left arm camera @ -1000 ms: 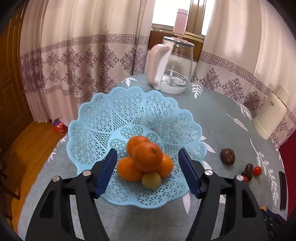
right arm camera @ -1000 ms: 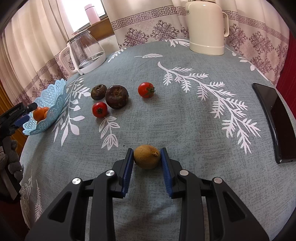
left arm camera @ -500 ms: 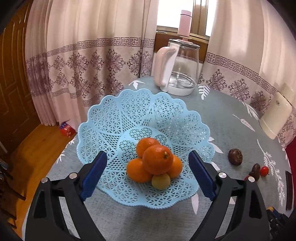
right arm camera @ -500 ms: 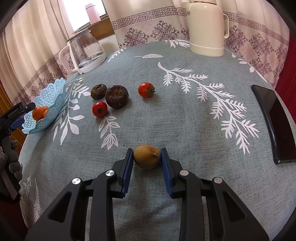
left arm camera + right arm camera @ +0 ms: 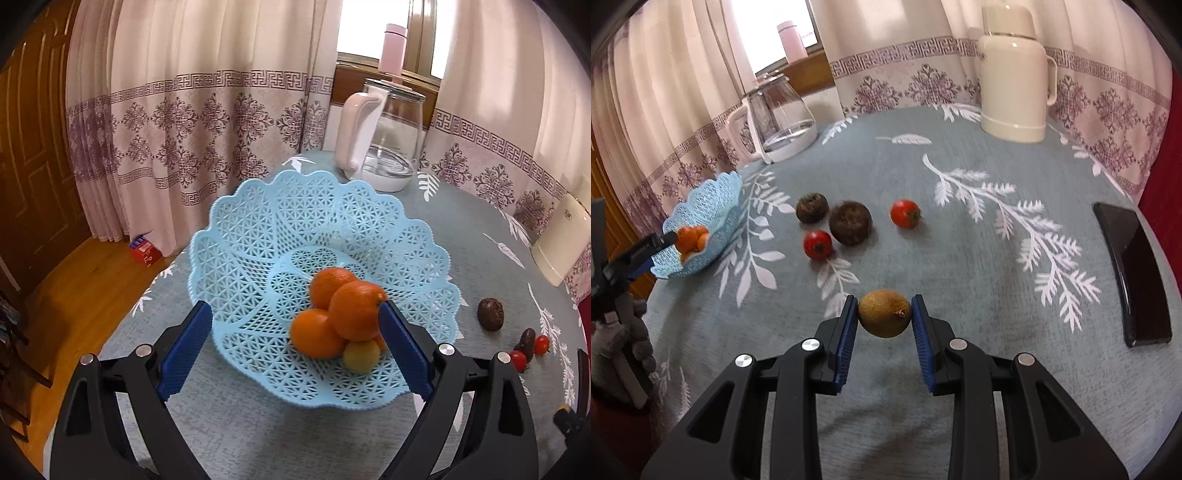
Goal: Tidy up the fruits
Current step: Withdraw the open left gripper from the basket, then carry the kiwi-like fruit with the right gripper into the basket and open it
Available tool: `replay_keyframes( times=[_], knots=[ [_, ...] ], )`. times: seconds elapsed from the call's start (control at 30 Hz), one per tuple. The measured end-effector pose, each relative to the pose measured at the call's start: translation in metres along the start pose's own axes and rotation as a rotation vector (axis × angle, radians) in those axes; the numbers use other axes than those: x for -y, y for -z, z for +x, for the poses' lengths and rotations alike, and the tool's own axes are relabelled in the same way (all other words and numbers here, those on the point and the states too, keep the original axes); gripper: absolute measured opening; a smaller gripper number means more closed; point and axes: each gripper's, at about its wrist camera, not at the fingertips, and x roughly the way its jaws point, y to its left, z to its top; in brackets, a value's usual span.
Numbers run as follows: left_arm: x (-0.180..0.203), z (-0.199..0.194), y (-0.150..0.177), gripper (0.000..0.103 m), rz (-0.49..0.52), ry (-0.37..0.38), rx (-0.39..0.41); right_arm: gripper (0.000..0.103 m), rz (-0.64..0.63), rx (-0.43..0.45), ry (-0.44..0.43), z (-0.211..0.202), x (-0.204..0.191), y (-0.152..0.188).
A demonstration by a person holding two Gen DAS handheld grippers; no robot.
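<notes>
Your right gripper (image 5: 884, 319) clamps kiwi (image 5: 884, 313) above table. Left gripper (image 5: 295, 349) wide open, empty, at basket (image 5: 258, 236) — oranges (image 5: 354, 314) in; tomatoes (image 5: 905, 213), dark fruits (image 5: 850, 222) left.

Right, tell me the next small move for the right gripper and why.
Probably lift the kiwi off the tablecloth and start carrying it left toward the blue basket. The right gripper has its pads against both sides of the kiwi, so the grasp looks set, and the basket already holds oranges, while the left gripper hangs open there.
</notes>
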Motion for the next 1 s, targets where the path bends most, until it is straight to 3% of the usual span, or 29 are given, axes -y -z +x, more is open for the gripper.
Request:
replay_keyframes(
  times=[0.5,1.0],
  knots=[
    [-0.010,-0.014,-0.005,0.093,-0.022,0.001,0.035,0.030,-0.032,-0.015,-0.022,0.004,-0.022,-0.006],
    [-0.034,-0.022,-0.017,0.093,-0.072,-0.029,0.062,0.030,-0.251,0.014,-0.205,0.041,-0.148,-0.061]
  ],
)
